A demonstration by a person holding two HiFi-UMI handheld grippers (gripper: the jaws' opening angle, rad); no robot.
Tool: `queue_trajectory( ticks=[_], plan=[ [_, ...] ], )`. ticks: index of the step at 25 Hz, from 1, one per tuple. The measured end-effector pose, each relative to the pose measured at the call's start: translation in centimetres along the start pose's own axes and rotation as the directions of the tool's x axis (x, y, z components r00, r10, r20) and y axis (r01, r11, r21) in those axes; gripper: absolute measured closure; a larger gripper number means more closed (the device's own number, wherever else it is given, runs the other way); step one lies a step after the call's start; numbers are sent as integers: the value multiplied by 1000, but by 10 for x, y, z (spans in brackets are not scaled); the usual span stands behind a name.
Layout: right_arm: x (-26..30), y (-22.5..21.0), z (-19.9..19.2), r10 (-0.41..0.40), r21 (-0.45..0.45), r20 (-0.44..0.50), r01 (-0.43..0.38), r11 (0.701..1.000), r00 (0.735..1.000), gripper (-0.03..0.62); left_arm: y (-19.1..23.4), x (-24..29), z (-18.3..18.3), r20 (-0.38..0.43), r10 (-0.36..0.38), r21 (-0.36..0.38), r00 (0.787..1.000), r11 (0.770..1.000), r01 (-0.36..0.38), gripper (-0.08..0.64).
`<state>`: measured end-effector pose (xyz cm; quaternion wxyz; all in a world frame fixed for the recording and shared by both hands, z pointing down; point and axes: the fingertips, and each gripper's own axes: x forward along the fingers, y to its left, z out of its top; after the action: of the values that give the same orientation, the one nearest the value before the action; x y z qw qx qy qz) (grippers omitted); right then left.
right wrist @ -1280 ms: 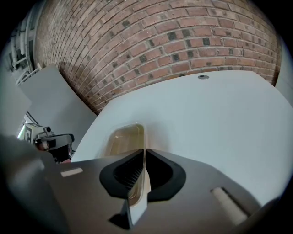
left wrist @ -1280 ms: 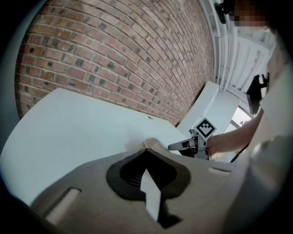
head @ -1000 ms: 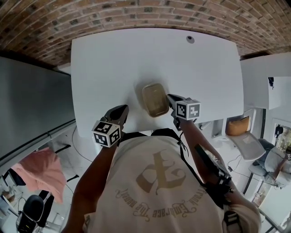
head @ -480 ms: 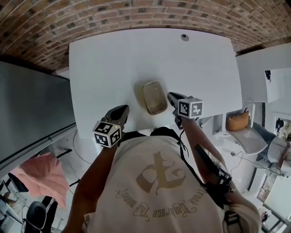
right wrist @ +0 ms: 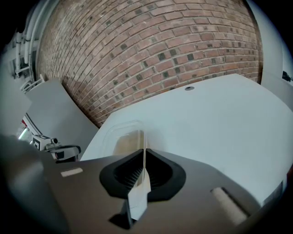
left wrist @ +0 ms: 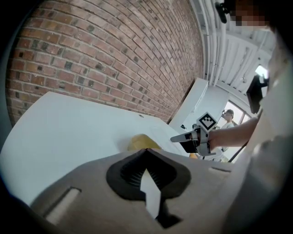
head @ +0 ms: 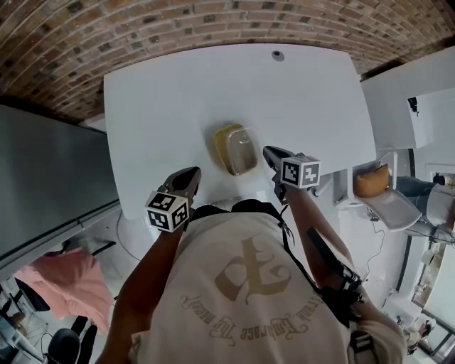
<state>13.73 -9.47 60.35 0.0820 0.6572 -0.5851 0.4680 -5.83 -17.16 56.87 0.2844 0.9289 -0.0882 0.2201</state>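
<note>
- Since a second ago, the right gripper (head: 268, 151) is standing a shade farther from the clear plastic container (head: 237, 149) of yellowish contents. The container is showing smaller ahead of the jaws in the right gripper view. The left gripper (head: 190, 174) is keeping its place.
- The clear plastic container is resting flat on the white rectangular table (head: 163, 92), toward 6 o'clock from the table's middle, near the person's edge.
- The right gripper is hovering just beside the container at its 3 o'clock, and the head view is showing a thin strip of table between them. Its jaws are pressing together with nothing between them.
- The left gripper is hanging at the container's 7 o'clock, apart from it, over the table's near edge. Its jaws are likewise meeting fully and gripping nothing.
- A small round cable hole (head: 277, 55) is sitting at the table's 12 o'clock edge, with a red brick wall (head: 142, 21) running beyond it.
- A grey flat panel (head: 50, 178) is standing at the table's 9 o'clock, and a pink cloth (head: 67, 284) is lying off at 7 o'clock.
</note>
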Motion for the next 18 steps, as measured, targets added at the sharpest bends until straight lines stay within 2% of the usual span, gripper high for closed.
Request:
queue_trajectory(
  ticks=[9,18],
  plan=[
    [-31,-17,-5,22,24,58,-23,999,998,568,-32,7,-7,-20,1,36,1000,999,0,557],
    [-66,-40,-24,63,25,51,-65,998,997,569,-72,20,-21,-5,37,15,999,999,-37,557]
  ],
)
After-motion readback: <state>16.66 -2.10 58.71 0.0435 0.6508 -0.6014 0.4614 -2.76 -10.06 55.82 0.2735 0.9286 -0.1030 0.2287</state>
